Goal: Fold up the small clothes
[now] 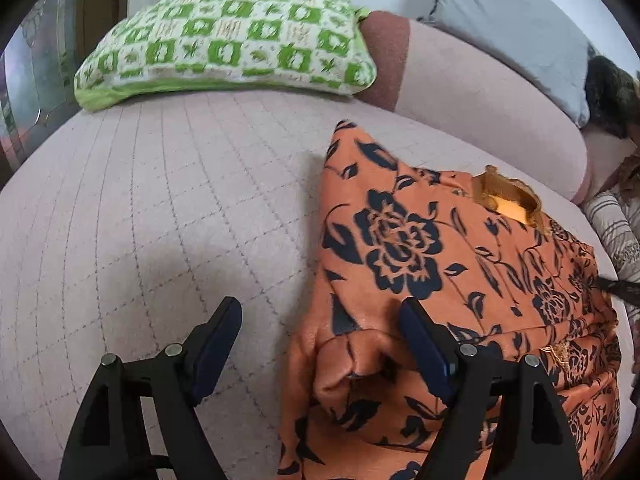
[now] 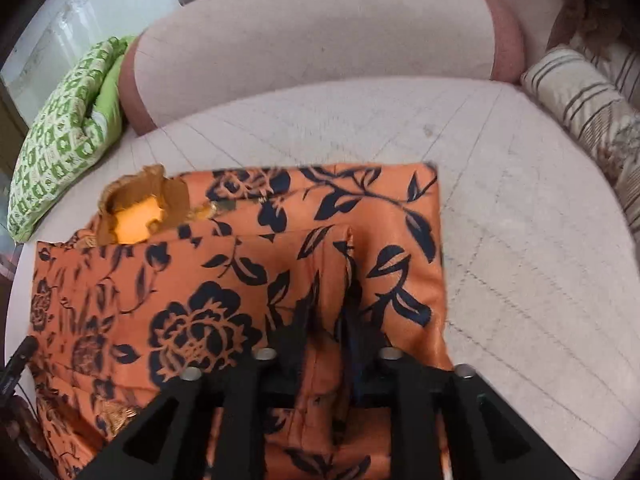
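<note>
A pale pink quilted sofa seat (image 1: 160, 200) carries the work, bounded behind by its pink backrest (image 2: 312, 40), with a green-and-white patterned cushion (image 1: 228, 36) at one end and a beige striped pillow (image 2: 580, 100) at the other. Bare seat lies open on both sides of the orange satin garment with dark blue flowers (image 2: 224, 280), which lies partly folded mid-seat. The left hand-held gripper (image 1: 320, 320) hovers spread wide over its edge, holding nothing. The right hand-held gripper (image 2: 328, 312) stands slightly parted around a raised fabric ridge; whether its pads press it is unclear.
</note>
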Demonstrator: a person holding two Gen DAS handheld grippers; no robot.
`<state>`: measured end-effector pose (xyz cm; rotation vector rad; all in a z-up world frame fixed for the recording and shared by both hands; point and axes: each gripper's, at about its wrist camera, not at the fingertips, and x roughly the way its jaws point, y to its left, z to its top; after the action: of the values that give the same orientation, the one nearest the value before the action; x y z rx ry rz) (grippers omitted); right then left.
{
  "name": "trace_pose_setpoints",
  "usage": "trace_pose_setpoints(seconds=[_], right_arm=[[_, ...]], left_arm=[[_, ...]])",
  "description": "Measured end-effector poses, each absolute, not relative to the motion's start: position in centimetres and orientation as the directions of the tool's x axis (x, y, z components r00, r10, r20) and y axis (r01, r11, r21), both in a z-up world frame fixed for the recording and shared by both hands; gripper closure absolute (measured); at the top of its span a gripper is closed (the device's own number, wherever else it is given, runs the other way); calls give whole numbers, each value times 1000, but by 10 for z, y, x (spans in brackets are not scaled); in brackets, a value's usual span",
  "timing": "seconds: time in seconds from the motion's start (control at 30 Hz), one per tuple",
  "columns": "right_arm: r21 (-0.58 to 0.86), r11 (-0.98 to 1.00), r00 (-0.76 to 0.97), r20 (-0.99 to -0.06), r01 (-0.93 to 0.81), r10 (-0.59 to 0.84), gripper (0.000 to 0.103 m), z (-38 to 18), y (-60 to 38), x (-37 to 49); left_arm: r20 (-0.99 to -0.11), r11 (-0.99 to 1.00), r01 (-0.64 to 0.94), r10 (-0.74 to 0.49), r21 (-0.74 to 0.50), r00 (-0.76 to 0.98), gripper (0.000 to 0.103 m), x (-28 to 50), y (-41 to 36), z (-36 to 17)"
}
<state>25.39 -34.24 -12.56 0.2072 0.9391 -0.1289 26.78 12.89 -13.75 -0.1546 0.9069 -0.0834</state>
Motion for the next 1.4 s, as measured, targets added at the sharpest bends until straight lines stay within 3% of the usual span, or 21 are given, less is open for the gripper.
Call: trace_pose_setpoints(seconds=[0.1,0.13,0.17,0.23,0.3,0.33,0.4,0.57,0.67,0.77,0.87,0.93,0.97,1.0,1.07,1.2,1.3,1.37,1.4], right_arm=[[198,966,673,-739,164,38,60,-91,-344,232],[251,959,695,-713,128,94,38,-84,-341,229],[334,939,711,-679,75,185,28,-82,-340,226],[462,886,674,-668,43,316,28,-103,-335,238],[481,865,571,-753,141,326,28,-150,-340,251],[503,844,540,-771,189,338,35,-173,-349,252],[525,835,595,-728,165,340,40,-165,-351,244],[433,894,549,-777,113,307,39,-160,-337,253],[456,884,568,-757,106,322,39,-157,-335,255],[463,881,573,-749,92,334,39,-162,-340,251],[466,880,570,-748,88,339,39,-164,-350,240],[464,882,570,-749,84,339,39,-165,-347,242],[466,881,569,-747,82,342,39,-165,-348,242],[469,879,569,-747,84,344,39,-168,-345,246],[471,878,567,-748,88,344,39,-168,-346,246],[469,879,570,-747,89,341,39,-166,-346,243],[474,876,572,-744,90,345,39,-166,-348,242],[476,875,569,-746,92,347,39,-166,-348,242],[477,874,567,-747,93,347,39,-165,-349,242]], left_arm=[[-783,989,6,-122,-149,610,22,269,126,-139],[-785,990,7,-114,-139,609,22,269,125,-139],[-787,991,5,-111,-136,606,22,270,124,-140],[-789,991,1,-110,-137,604,22,271,124,-140],[-789,990,2,-111,-138,605,22,271,124,-140],[-785,989,3,-118,-146,608,22,272,125,-139],[-747,981,8,-153,-194,647,22,265,133,-126],[-666,915,22,-309,-402,679,22,280,161,-94],[-683,897,-20,-321,-442,656,23,315,173,-95],[-719,883,-69,-330,-465,612,35,350,181,-107],[-766,909,-81,-295,-410,572,35,378,175,-120],[-833,946,-95,-222,-310,507,36,396,166,-137],[-850,969,-64,-175,-237,497,36,400,158,-143],[-851,996,0,-76,-89,519,35,400,141,-142],[-843,1000,19,7,21,537,35,398,127,-136],[-771,993,11,-100,-120,629,36,388,131,-108],[-802,999,33,-21,-1,597,36,401,115,-119],[-852,1000,13,17,28,523,29,419,113,-145],[-841,999,-15,38,35,540,21,422,115,-143]])
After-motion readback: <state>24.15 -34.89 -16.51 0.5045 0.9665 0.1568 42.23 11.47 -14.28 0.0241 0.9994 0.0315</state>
